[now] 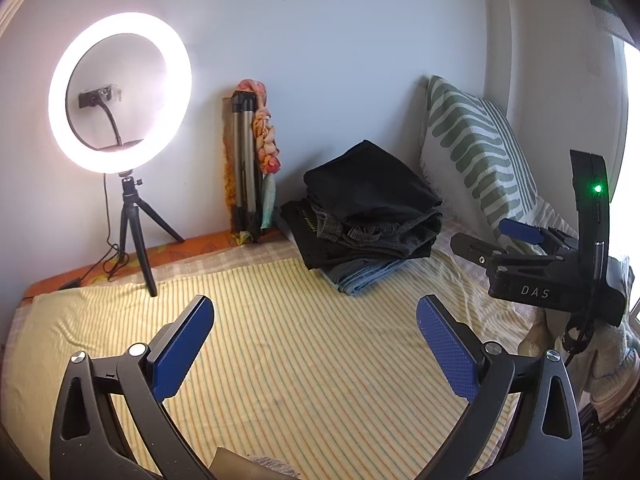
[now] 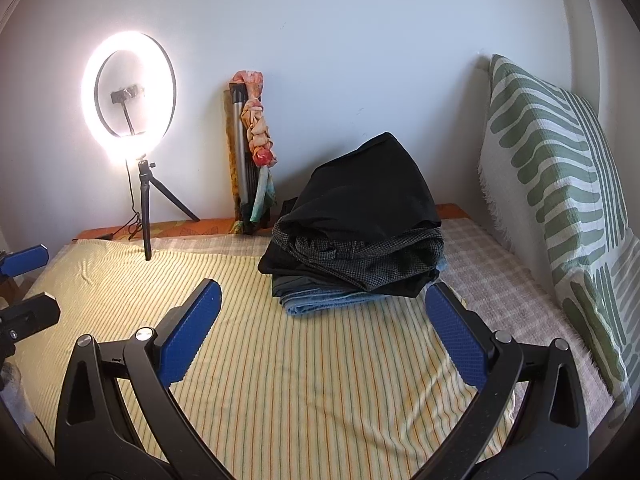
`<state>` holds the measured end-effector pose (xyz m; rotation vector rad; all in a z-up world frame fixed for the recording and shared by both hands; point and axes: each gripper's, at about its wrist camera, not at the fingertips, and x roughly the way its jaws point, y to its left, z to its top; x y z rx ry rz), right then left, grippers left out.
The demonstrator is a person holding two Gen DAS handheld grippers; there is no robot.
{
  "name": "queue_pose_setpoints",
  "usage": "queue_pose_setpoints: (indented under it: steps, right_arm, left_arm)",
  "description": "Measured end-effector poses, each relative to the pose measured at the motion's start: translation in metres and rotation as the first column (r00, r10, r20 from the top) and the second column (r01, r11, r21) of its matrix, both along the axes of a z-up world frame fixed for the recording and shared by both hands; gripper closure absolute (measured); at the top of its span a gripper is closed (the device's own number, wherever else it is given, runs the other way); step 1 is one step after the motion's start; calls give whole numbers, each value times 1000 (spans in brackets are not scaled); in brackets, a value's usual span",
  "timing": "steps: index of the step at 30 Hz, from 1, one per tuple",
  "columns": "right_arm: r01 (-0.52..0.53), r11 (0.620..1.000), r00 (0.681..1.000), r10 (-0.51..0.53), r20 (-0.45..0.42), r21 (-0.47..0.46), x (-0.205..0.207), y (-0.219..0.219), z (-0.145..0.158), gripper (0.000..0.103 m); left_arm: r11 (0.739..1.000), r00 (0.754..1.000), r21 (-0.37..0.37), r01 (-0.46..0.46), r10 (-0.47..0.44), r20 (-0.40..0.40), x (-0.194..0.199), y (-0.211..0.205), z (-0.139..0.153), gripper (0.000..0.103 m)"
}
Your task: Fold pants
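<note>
A stack of folded pants sits at the back of the bed on the yellow striped sheet: black pair on top, grey checked pair under it, blue jeans at the bottom. It also shows in the right wrist view. My left gripper is open and empty, hovering above the sheet, well short of the stack. My right gripper is open and empty, just in front of the stack. The right gripper's body shows at the right of the left wrist view.
A lit ring light on a small tripod stands at the back left of the bed. A folded tripod with a scarf leans on the wall. A green patterned pillow stands against the right side. Pale clothing lies at the far right.
</note>
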<state>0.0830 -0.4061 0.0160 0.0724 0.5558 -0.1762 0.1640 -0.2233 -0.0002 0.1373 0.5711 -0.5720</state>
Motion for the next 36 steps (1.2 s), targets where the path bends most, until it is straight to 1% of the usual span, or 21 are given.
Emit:
queue_pose_setpoints:
  steps: [5, 17, 36]
  right_arm:
    - [1, 1000, 1000, -1, 0, -6, 1, 1, -1, 0]
    - [-9, 1000, 1000, 9, -11, -3, 7, 5, -6, 0]
    - [-18, 1000, 1000, 18, -14, 2, 8, 7, -7, 0]
  left_arm:
    - [1000, 1000, 22, -1, 1, 3, -2, -1, -1, 2]
    - [1000, 1000, 12, -22, 22, 0, 2, 6, 1, 2]
    - [1000, 1000, 12, -12, 12, -2, -1, 6, 3, 2]
